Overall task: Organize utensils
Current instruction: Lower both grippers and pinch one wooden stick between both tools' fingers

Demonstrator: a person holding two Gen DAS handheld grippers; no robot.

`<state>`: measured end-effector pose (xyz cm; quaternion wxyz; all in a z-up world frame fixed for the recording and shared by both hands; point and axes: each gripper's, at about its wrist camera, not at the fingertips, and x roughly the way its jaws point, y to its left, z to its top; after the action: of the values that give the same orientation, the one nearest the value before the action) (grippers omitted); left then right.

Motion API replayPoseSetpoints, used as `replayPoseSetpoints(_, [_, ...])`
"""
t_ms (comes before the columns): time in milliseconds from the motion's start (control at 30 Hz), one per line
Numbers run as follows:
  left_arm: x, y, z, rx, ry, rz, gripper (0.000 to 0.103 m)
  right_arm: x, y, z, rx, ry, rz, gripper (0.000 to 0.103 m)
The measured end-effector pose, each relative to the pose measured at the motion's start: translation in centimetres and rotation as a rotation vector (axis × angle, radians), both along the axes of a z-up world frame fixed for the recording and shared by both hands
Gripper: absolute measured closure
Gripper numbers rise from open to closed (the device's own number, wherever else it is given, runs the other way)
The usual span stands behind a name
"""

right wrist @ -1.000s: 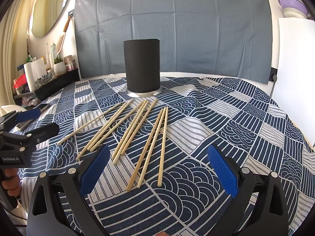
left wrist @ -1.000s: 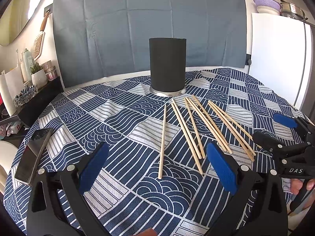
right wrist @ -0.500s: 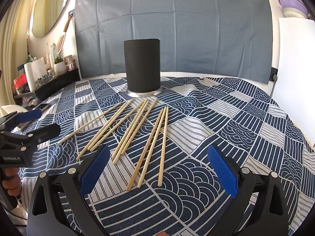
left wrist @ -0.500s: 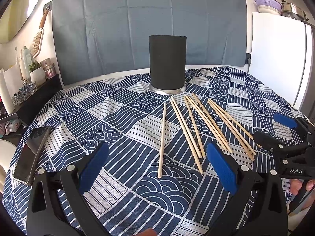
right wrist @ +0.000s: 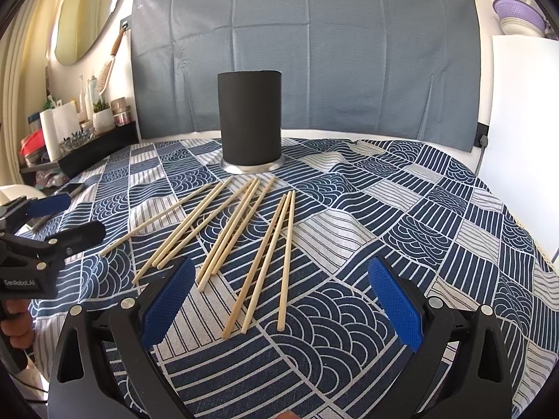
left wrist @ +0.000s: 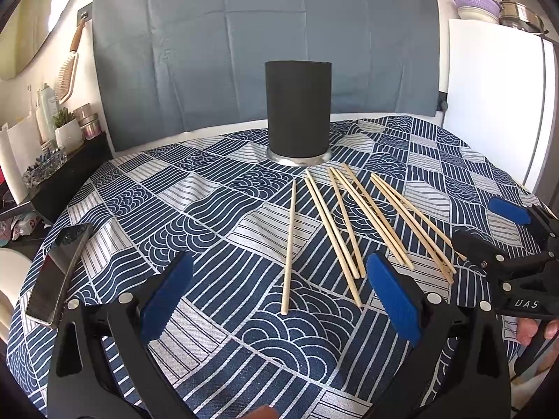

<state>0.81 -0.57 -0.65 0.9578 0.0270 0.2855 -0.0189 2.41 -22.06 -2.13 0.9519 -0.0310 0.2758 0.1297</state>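
Several wooden chopsticks (left wrist: pixel 349 223) (right wrist: pixel 244 230) lie fanned out on the blue patterned tablecloth (left wrist: pixel 209 216), in front of a tall black cylindrical holder (left wrist: pixel 298 110) (right wrist: pixel 249 122) on a silver base. One chopstick (left wrist: pixel 289 244) lies apart on the left of the fan. My left gripper (left wrist: pixel 279 296) hovers open just short of that stick's near end. My right gripper (right wrist: pixel 283 296) is open above the near ends of the right-hand sticks. Each gripper also shows in the other's view, the right one (left wrist: pixel 503 237) and the left one (right wrist: pixel 59 216).
A phone (left wrist: pixel 57 276) lies near the table's left edge. A shelf with jars, a potted plant (left wrist: pixel 68 129) and bottles stands at the left. A white cabinet (left wrist: pixel 499 104) is at the right, a grey backdrop (left wrist: pixel 262 35) behind.
The left wrist view has shifted slightly; the holder and sticks sit a little higher in frame. The right gripper and the chopsticks have not moved.
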Motion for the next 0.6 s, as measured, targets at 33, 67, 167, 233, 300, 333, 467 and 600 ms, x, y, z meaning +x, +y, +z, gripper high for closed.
replayPoseSetpoints(33, [0.0,0.1,0.0,-0.005,0.003,0.000,0.006,0.1,0.0,-0.1,-0.001,0.003,-0.003,0.008])
replayPoseSetpoints(67, [0.1,0.2,0.0,-0.006,0.003,0.020,0.006,0.1,-0.1,-0.1,-0.004,0.007,-0.007,0.008])
replayPoseSetpoints(167, [0.1,0.7,0.0,-0.003,-0.002,0.075,0.006,0.4,-0.4,-0.2,-0.011,0.014,-0.036,0.008])
replayPoseSetpoints(233, [0.2,0.9,0.0,-0.019,0.009,0.062,0.006,0.8,-0.4,-0.3,-0.025,0.037,-0.052,0.008])
replayPoseSetpoints(300, [0.5,1.1,-0.2,-0.033,0.039,0.049,0.006,1.3,-0.4,-0.4,-0.041,0.079,-0.053,0.008])
replayPoseSetpoints(333, [0.7,1.2,-0.3,-0.036,0.057,0.043,0.006,1.5,-0.3,-0.5,-0.053,0.089,-0.061,0.008])
replayPoseSetpoints(467, [1.5,1.5,-0.2,-0.020,0.088,0.046,0.006,2.3,0.0,-0.6,-0.128,0.105,-0.081,0.008])
replayPoseSetpoints(600, [2.8,1.5,0.1,0.013,0.152,0.028,0.006,4.1,0.2,-0.6,-0.204,0.165,-0.094,0.008])
